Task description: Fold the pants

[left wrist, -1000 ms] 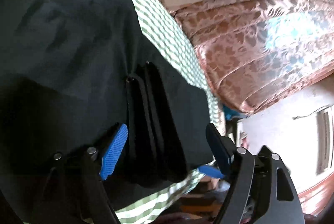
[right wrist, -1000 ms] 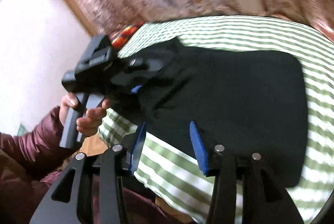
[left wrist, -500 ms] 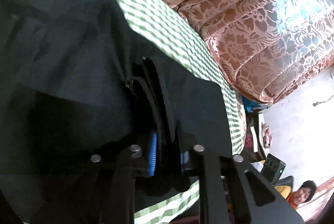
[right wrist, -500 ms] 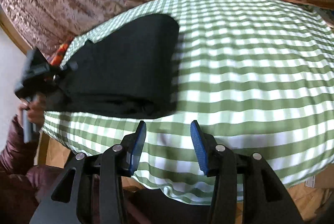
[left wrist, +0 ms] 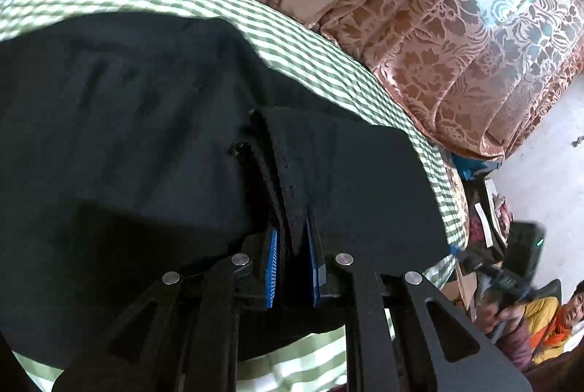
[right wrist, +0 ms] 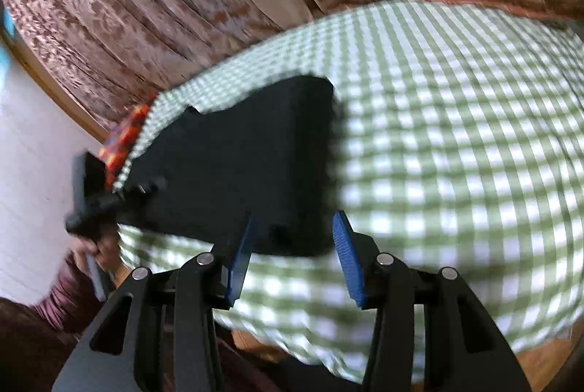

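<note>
Left tongs pinch the black pants edge; right tongs gape wide above the checked cloth.

Black pants of matt, slightly fuzzy woven cloth, with a thicker, coarser layered edge. They lie on a soft cotton-like tablecloth, green and white checked, not shiny. Behind hangs a curtain of glossy brocade, brown leaf pattern catching light. The left gripper and right gripper have matt black plastic frames, shiny round metal rivets, and blue ribbed rubbery pads. A pale wall looks smooth and matt.
</note>
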The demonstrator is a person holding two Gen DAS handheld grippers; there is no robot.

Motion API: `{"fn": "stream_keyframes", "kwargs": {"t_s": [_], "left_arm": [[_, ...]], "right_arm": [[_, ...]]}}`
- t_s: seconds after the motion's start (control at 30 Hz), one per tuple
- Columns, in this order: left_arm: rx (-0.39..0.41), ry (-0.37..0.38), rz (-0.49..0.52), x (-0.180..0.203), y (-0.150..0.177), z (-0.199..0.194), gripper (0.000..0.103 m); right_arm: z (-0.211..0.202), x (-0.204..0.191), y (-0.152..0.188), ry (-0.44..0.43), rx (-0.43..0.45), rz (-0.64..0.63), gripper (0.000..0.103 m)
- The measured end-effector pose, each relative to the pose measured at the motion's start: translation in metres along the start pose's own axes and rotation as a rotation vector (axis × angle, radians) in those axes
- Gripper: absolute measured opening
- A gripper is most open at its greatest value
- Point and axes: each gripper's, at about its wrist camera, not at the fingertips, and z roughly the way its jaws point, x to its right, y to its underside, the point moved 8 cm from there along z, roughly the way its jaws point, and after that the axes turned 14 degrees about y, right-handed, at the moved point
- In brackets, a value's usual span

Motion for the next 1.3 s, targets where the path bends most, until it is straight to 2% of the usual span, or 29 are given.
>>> {"fn": "stream_keyframes", "kwargs": {"t_s": [0.07, 0.17, 0.23, 0.33, 0.4, 0.43, 0.47, 0.53, 0.57, 0.63, 0.7, 0.8, 0.83, 0.87, 0.9, 0.93, 0.97, 1.0, 1.03, 1.07, 1.1, 1.13, 1.17, 1.2, 1.23, 1.3], "left_arm": [[0.019, 0.018, -0.007, 0.002, -0.001, 0.001, 0.013], [0.032, 0.025, 0.056, 0.015, -0.004, -0.001, 0.013], [0.040, 0.021, 0.106, 0.023, -0.007, -0.005, 0.013], [0.020, 0.022, 0.111, 0.020, -0.002, -0.006, 0.013], [0.015, 0.038, 0.077, 0.013, 0.000, -0.008, 0.031], [0.027, 0.048, 0.052, 0.008, -0.002, -0.012, 0.050], [0.059, 0.060, 0.013, 0.002, -0.007, -0.019, 0.056], [0.081, 0.103, -0.034, -0.003, -0.015, -0.026, 0.060], [0.080, 0.147, -0.079, -0.007, -0.023, -0.026, 0.071], [0.070, 0.200, -0.135, -0.010, -0.033, -0.019, 0.074], [0.036, 0.211, -0.185, -0.015, -0.041, -0.004, 0.077], [-0.027, 0.161, -0.207, -0.020, -0.047, 0.021, 0.077], [-0.036, 0.149, -0.194, -0.017, -0.050, 0.026, 0.073], [-0.034, 0.137, -0.186, -0.016, -0.054, 0.028, 0.047], [-0.028, 0.090, -0.162, -0.015, -0.059, 0.032, 0.030], [-0.009, 0.053, -0.130, -0.014, -0.063, 0.030, 0.019], [0.031, 0.033, -0.086, -0.008, -0.068, 0.026, 0.016], [0.087, 0.055, -0.006, 0.008, -0.070, 0.017, 0.016], [0.109, 0.047, 0.062, 0.021, -0.069, 0.012, 0.016], [0.113, -0.003, 0.146, 0.033, -0.063, 0.007, 0.016], [0.108, -0.039, 0.179, 0.034, -0.059, 0.007, 0.016], [0.096, -0.087, 0.198, 0.029, -0.055, 0.010, 0.016], [0.058, -0.172, 0.203, 0.012, -0.049, 0.017, 0.016], [0.030, -0.214, 0.194, -0.002, -0.046, 0.022, 0.016], [0.003, -0.220, 0.174, -0.016, -0.042, 0.029, 0.016], [0.019, -0.206, 0.144, -0.021, -0.041, 0.029, 0.017]], "right_arm": [[0.006, -0.016, -0.019, -0.027, 0.017, -0.019, 0.044], [0.028, -0.039, -0.045, -0.008, 0.034, -0.071, 0.044], [0.048, -0.053, -0.056, -0.009, 0.019, -0.079, 0.044], [0.076, -0.072, -0.063, -0.025, -0.006, -0.111, 0.044], [0.093, -0.078, -0.059, -0.018, -0.038, -0.131, 0.044], [0.097, -0.080, -0.054, -0.017, -0.046, -0.137, 0.045], [0.102, -0.080, -0.050, -0.010, -0.051, -0.146, 0.045], [0.105, -0.076, -0.045, -0.011, -0.050, -0.148, 0.045], [0.105, -0.075, -0.044, -0.016, -0.049, -0.145, 0.045], [0.105, -0.073, -0.042, -0.025, -0.044, -0.137, 0.045], [0.105, -0.072, -0.041, -0.031, -0.039, -0.135, 0.045], [0.105, -0.072, -0.041, -0.034, -0.032, -0.139, 0.046], [0.105, -0.072, -0.041, -0.036, -0.030, -0.139, 0.046], [0.105, -0.072, -0.041, -0.034, -0.028, -0.139, 0.046], [0.105, -0.072, -0.040, -0.037, -0.027, -0.137, 0.046], [0.105, -0.072, -0.040, -0.043, -0.026, -0.134, 0.046], [0.104, -0.073, -0.039, -0.045, -0.023, -0.134, 0.046], [0.103, -0.074, -0.038, -0.042, -0.018, -0.143, 0.046], [0.103, -0.075, -0.036, -0.037, -0.015, -0.157, 0.046], [0.104, -0.076, -0.035, -0.028, -0.012, -0.169, 0.046], [0.106, -0.078, -0.034, -0.017, -0.008, -0.186, 0.047], [0.108, -0.081, -0.032, -0.008, -0.002, -0.207, 0.048], [0.110, -0.083, -0.032, -0.001, 0.005, -0.220, 0.048], [0.110, -0.086, -0.032, 0.019, 0.017, -0.244, 0.049], [0.109, -0.088, -0.031, 0.044, 0.025, -0.270, 0.049], [0.104, -0.090, -0.031, 0.046, 0.018, -0.285, 0.052]]}}
